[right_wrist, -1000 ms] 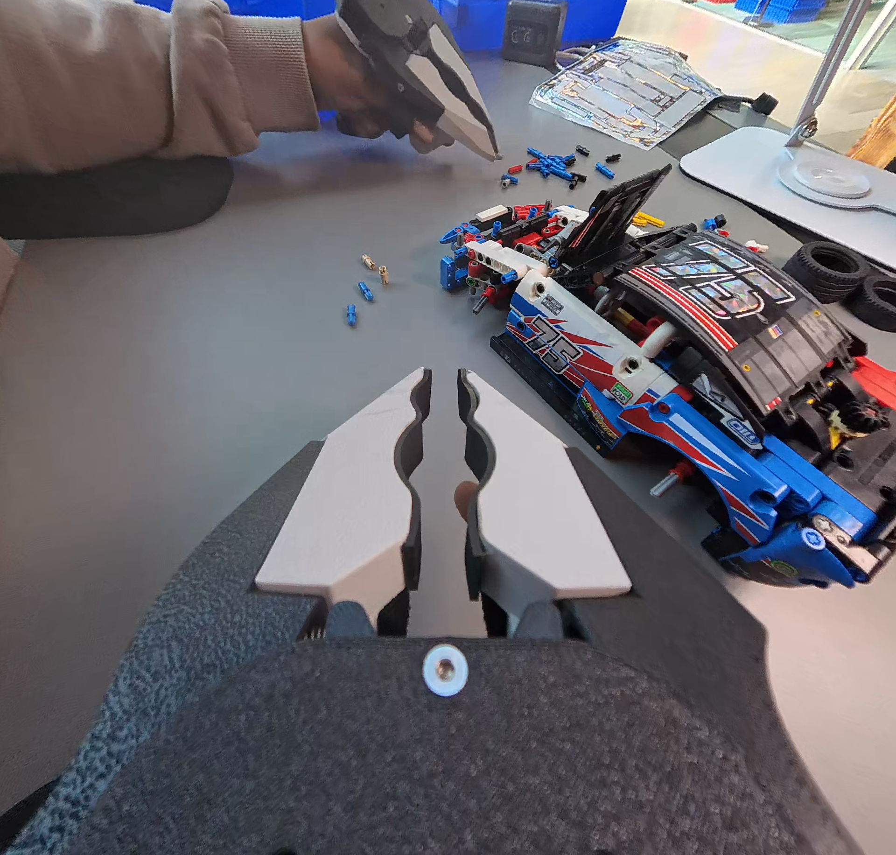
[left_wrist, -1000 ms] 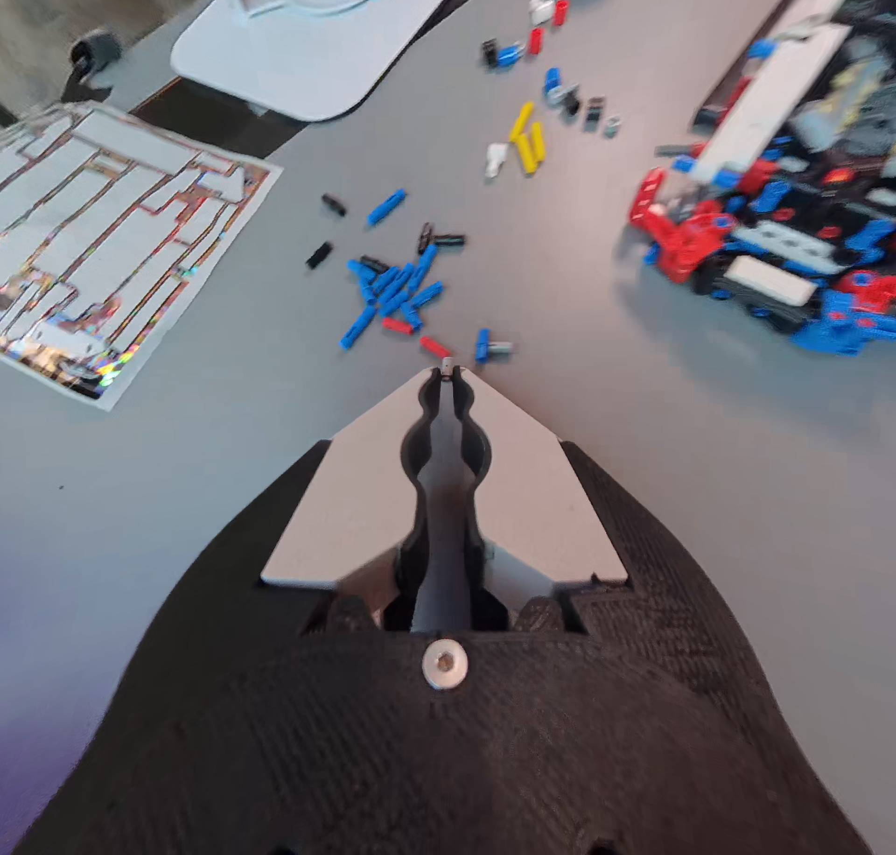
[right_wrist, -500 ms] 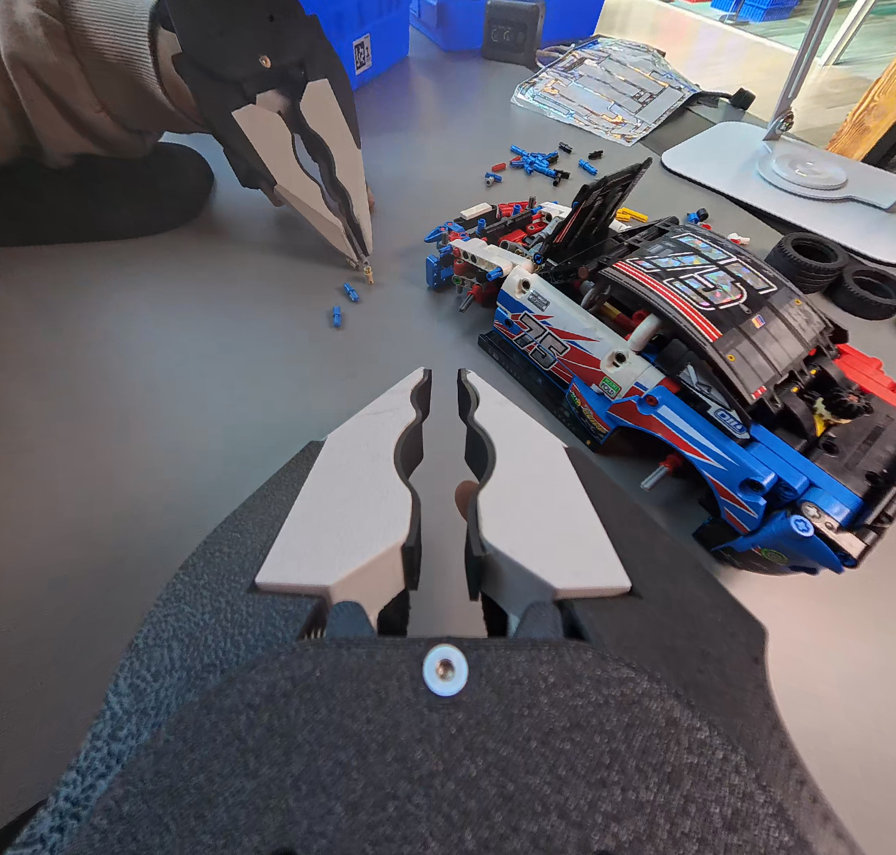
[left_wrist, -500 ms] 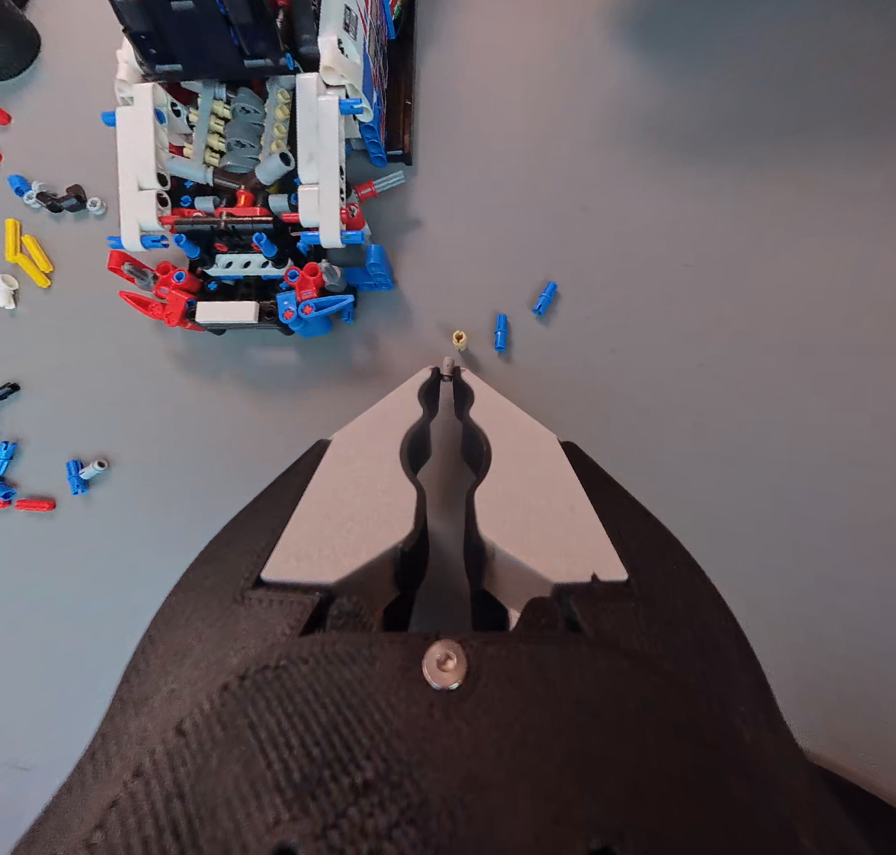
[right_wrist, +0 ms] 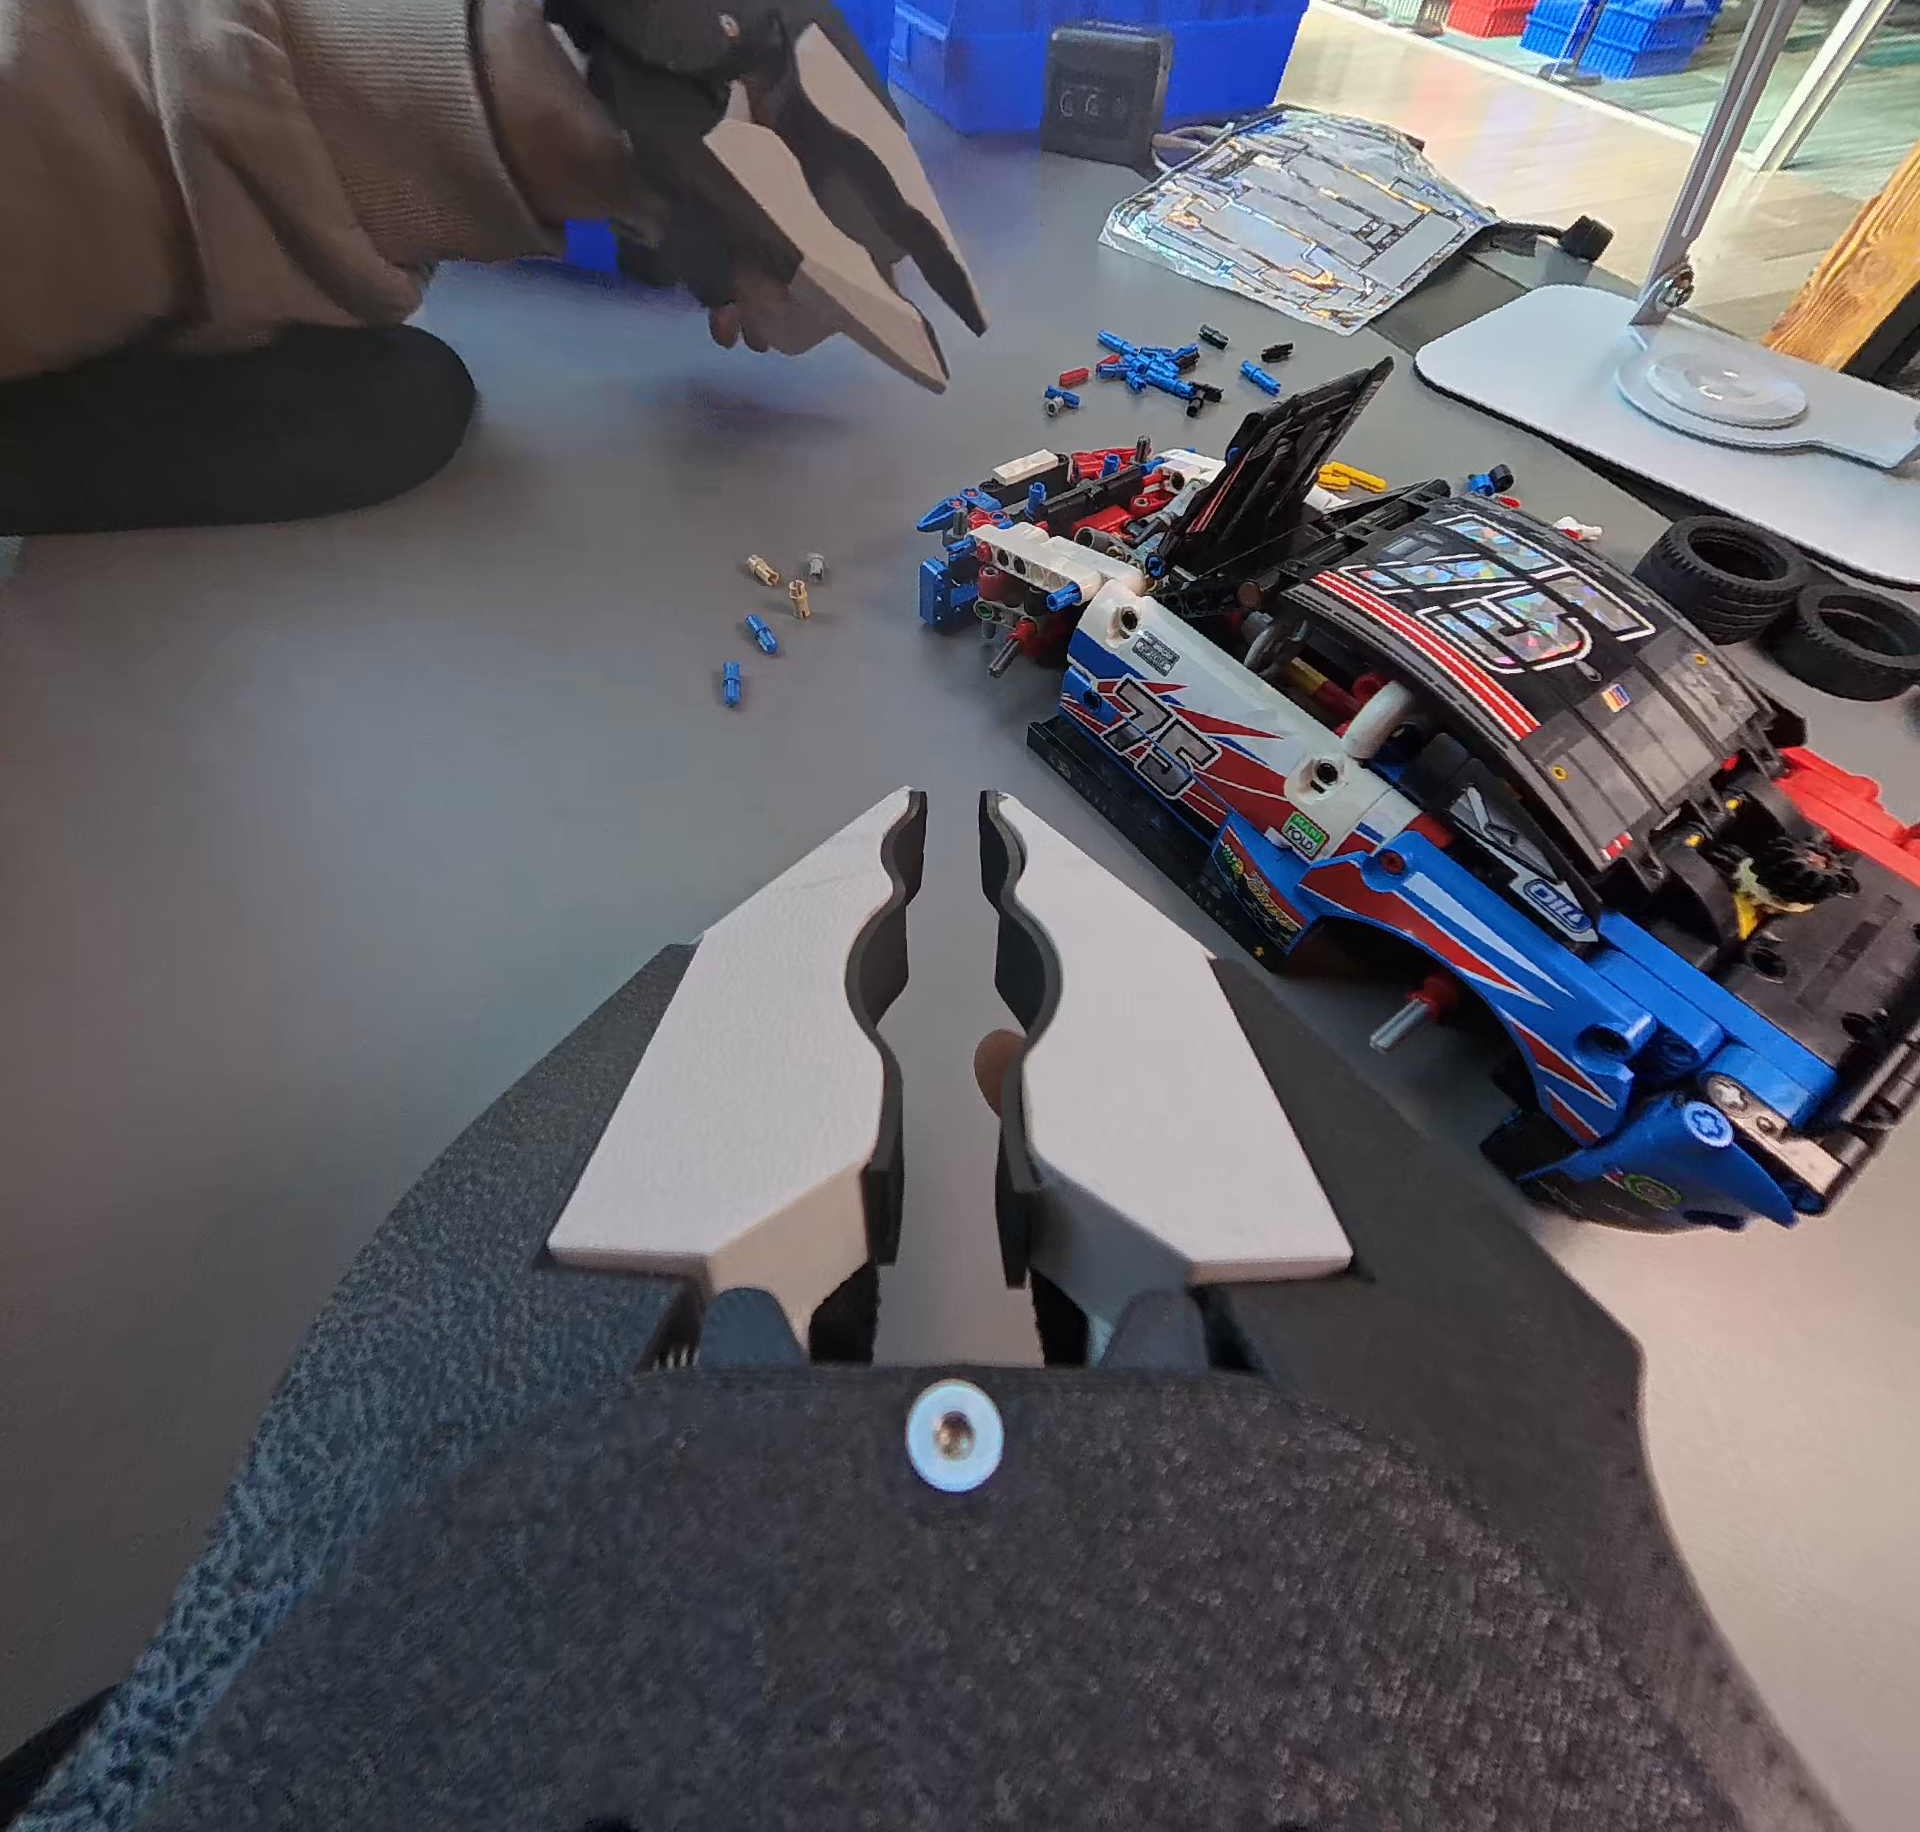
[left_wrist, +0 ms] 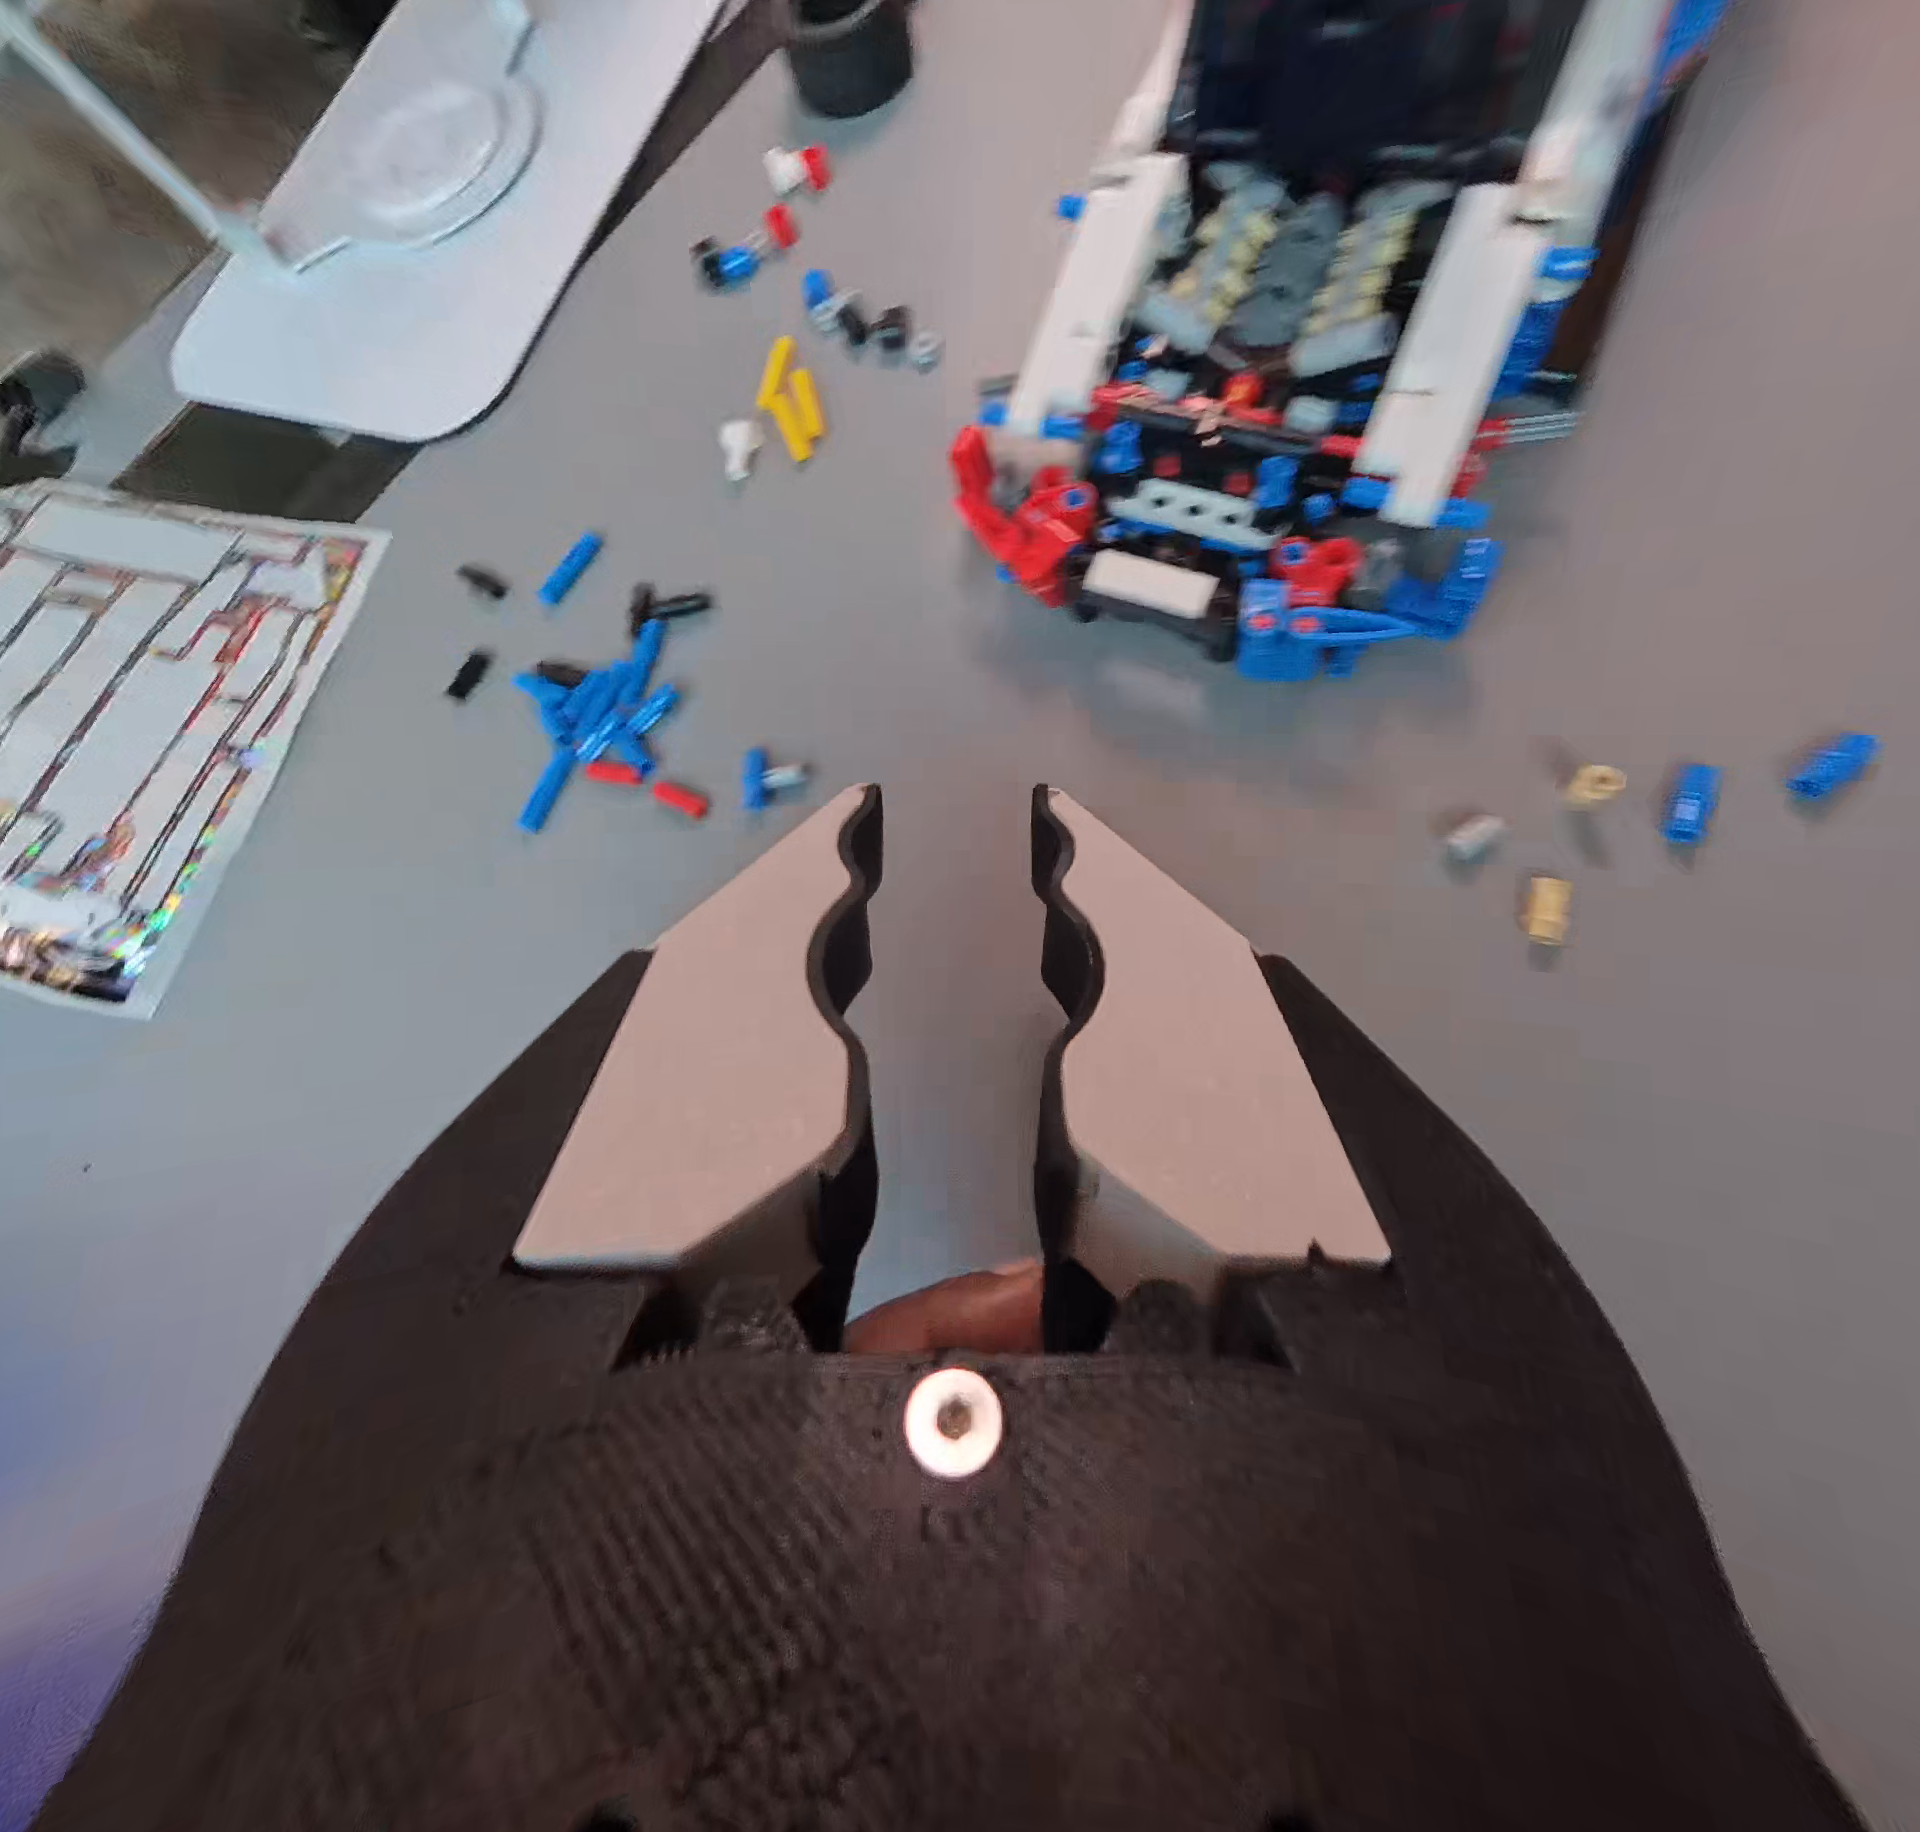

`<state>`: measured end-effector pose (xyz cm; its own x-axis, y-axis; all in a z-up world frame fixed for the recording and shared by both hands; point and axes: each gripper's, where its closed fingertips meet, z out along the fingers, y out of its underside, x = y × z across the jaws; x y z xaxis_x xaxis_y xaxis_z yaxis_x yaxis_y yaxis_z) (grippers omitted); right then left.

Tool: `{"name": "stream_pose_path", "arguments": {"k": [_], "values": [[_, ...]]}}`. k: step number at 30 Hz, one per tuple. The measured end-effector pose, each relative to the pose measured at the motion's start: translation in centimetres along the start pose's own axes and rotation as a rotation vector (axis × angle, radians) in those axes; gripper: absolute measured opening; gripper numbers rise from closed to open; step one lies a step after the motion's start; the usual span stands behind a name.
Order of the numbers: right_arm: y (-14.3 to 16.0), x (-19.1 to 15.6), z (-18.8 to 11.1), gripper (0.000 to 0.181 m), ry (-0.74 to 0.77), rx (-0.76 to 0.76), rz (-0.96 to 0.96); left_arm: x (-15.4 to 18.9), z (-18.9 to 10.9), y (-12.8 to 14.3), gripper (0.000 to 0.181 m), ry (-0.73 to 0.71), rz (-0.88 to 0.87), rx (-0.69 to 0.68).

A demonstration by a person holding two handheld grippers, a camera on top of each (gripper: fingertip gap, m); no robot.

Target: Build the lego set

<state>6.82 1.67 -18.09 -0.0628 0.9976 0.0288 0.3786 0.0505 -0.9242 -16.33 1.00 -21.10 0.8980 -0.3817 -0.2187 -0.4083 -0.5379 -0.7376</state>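
Left gripper (left_wrist: pixel 956 795): jaws apart, empty, above table.
Right gripper (right_wrist: pixel 951 795): jaws slightly apart, empty.
Lego car (right_wrist: pixel 1434 806): right of right jaws, on table.
Small pins (left_wrist: pixel 1579 785): ahead-right of left jaws.

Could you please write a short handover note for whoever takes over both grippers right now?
Left gripper: open, empty, above the grey table.
Right gripper: slightly open, empty, beside the car.
Blue, white and red brick race car: largely built, rear end open.
Small grey pin, two tan connectors and two blue pins lie loose behind the car.
Pile of blue pins sits near the silver sticker sheet.
Black rubber tyres lie unmounted beside the car.
Left: fit loose parts and tyres.
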Motion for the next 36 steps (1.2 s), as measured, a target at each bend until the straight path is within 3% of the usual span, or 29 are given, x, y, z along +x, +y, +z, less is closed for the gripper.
{"name": "stream_pose_path", "arguments": {"k": [3, 6, 18, 21, 23, 26, 30, 33, 36], "values": [[0.1, 0.0, -0.1, 0.007, -0.001, 0.000, -0.002, -2.5, 1.7, 1.5, 0.028, -0.014, -0.124, -0.063], [0.1, 0.0, -0.3, 0.007, 0.004, 0.000, -0.007, -2.4, 2.8, 1.4, 0.024, 0.033, -0.203, -0.067], [0.5, 0.2, -0.5, 0.007, -0.003, -0.003, 0.003, -3.4, 4.4, 1.2, 0.017, -0.003, -0.183, -0.104], [0.6, 0.2, -0.4, 0.007, -0.002, -0.007, 0.003, -3.5, 4.5, 1.2, 0.002, 0.007, -0.181, -0.105], [0.6, 0.2, -0.4, 0.007, -0.002, -0.008, 0.005, -3.3, 4.5, 1.2, 0.002, 0.017, -0.166, -0.111], [0.6, 0.2, -0.4, 0.007, 0.000, -0.007, 0.006, -1.0, 3.5, 0.0, 0.002, 0.124, -0.135, -0.065], [0.8, 0.3, -0.3, 0.007, -0.001, -0.010, 0.010, 7.0, 0.1, -3.3, 0.002, 0.389, 0.013, 0.068], [1.0, 0.1, 0.0, 0.007, -0.008, -0.020, 0.009, 11.6, -0.9, -3.1, 0.002, 0.462, 0.119, 0.038], [1.2, -0.1, 0.1, 0.007, -0.008, -0.030, -0.002, 12.8, -0.6, -1.5, 0.002, 0.433, 0.201, -0.035]]}}
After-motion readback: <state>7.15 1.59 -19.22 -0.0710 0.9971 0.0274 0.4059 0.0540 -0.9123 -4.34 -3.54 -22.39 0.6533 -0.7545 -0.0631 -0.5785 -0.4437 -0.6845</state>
